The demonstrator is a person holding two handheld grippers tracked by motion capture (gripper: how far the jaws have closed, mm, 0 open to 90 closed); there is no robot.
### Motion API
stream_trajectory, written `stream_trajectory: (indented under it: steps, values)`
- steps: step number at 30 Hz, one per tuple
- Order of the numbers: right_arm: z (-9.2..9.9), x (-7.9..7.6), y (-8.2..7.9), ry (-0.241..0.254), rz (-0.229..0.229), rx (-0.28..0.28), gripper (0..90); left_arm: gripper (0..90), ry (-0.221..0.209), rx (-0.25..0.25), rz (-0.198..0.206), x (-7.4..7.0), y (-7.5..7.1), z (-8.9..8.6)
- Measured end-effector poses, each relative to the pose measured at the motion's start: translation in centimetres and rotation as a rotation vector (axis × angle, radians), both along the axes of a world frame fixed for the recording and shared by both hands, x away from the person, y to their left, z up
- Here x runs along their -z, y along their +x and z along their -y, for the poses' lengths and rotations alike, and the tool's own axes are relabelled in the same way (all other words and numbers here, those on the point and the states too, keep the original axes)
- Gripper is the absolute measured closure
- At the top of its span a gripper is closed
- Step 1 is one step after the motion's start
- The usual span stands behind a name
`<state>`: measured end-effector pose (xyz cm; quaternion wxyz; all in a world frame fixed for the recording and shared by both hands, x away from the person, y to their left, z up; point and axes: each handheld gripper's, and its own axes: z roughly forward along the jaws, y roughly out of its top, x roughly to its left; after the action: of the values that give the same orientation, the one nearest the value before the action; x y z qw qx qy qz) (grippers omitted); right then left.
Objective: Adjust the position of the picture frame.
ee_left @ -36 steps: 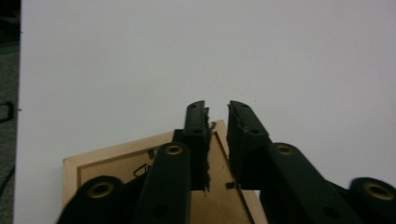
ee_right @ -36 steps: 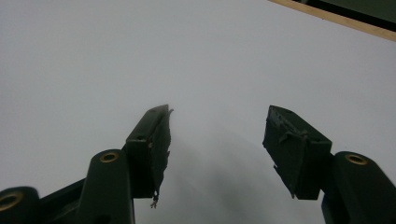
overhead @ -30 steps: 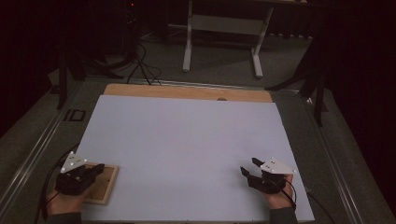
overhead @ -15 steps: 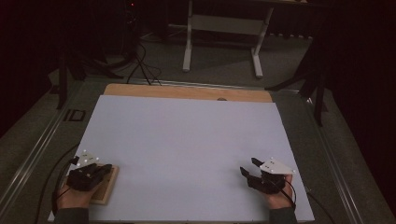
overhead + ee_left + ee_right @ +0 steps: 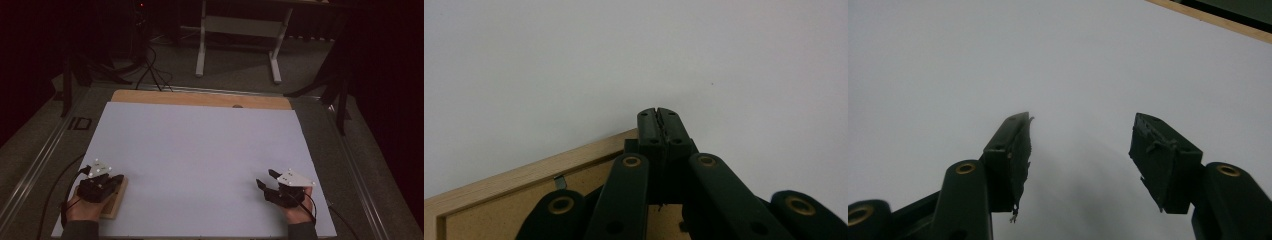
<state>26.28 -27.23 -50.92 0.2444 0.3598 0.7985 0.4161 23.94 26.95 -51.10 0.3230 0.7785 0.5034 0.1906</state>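
Observation:
A flat wooden frame (image 5: 114, 202) lies back side up near the front left corner of the white sheet (image 5: 200, 145). My left gripper (image 5: 119, 178) rests over it, held by a hand, with its tips at the frame's far edge. In the left gripper view the jaws (image 5: 658, 112) are pressed together with nothing between them, and the frame's rim (image 5: 514, 185) and backing board run beneath them. My right gripper (image 5: 266, 177) sits at the front right of the sheet. Its jaws (image 5: 1080, 135) stand wide apart over bare white surface.
A strip of wooden tabletop (image 5: 200, 98) shows past the sheet's far edge, also seen as a wooden edge (image 5: 1208, 17). Metal rails run along both sides of the table. A white stand (image 5: 240, 25) and cables (image 5: 150, 65) are on the floor beyond.
The left hand has shifted its gripper a little to the right over the wooden frame. The right gripper has stayed where it was.

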Motion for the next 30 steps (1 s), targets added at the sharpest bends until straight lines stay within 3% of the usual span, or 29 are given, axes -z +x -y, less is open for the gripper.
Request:
stream_trajectory:
  steps: [21, 30]
  values:
    - [-0.1, 0.0, 0.0, 0.000, 0.001, -0.007, 40.5, 89.9, 0.008, -0.006, 0.012, 0.1, 0.6, 1.2]
    - [-0.1, 0.0, 0.0, 0.001, 0.001, -0.005, 40.4, 89.9, 0.019, 0.004, 0.014, 0.1, 1.2, 2.5]
